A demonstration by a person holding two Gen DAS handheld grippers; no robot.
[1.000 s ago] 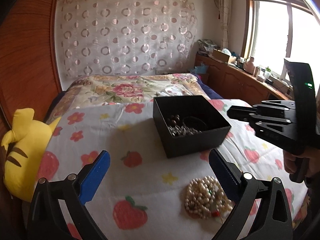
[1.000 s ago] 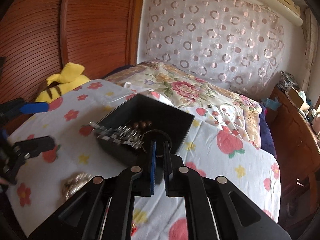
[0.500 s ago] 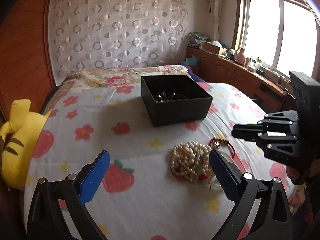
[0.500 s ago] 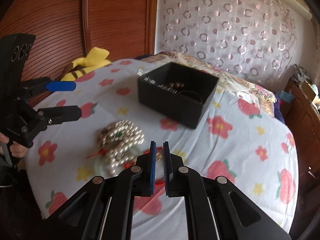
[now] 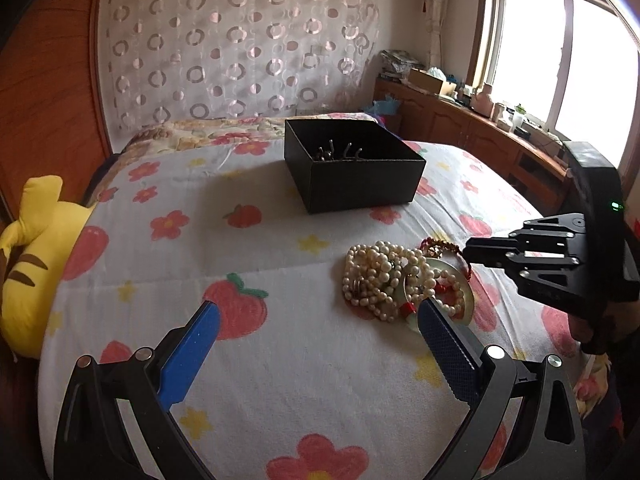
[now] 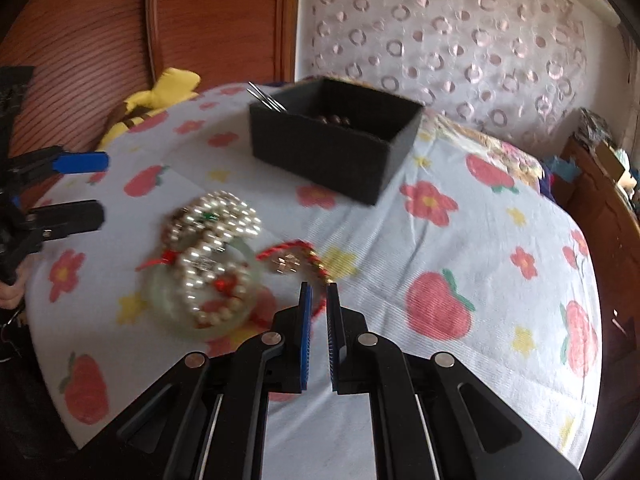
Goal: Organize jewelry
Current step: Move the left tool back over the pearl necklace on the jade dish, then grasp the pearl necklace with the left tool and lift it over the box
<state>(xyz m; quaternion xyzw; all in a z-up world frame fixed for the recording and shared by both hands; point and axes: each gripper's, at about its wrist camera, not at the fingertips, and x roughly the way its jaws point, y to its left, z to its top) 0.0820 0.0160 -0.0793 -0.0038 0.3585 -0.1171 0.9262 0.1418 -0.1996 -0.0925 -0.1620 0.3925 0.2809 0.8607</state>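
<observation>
A black open box [image 5: 352, 176] with some jewelry inside stands on the bed's flowered sheet [image 5: 280, 360]. In front of it lies a heap of pearl necklaces [image 5: 376, 276] over a pale jade bangle [image 5: 460, 284], with a red cord bracelet [image 5: 440, 246] beside it. My left gripper [image 5: 318, 312] is open, low over the sheet, and the heap lies by its right finger. My right gripper [image 6: 319, 290] is shut, its tips just above the red cord bracelet [image 6: 288, 250]. The cord runs behind the tips. In the right wrist view the pearls [image 6: 212, 220], the bangle [image 6: 160, 300] and the box [image 6: 332, 152] are blurred.
A yellow plush toy [image 5: 32, 264] lies at the bed's left edge against the wooden wardrobe [image 5: 44, 100]. A low wooden cabinet [image 5: 480, 128] with clutter runs under the window on the right. A hand [image 6: 8, 292] holds the left gripper [image 6: 102, 188].
Both grippers have drawn back from the black box and sunk towards the jewelry heap, which now lies close in front of them. The right gripper stays shut, the left open.
</observation>
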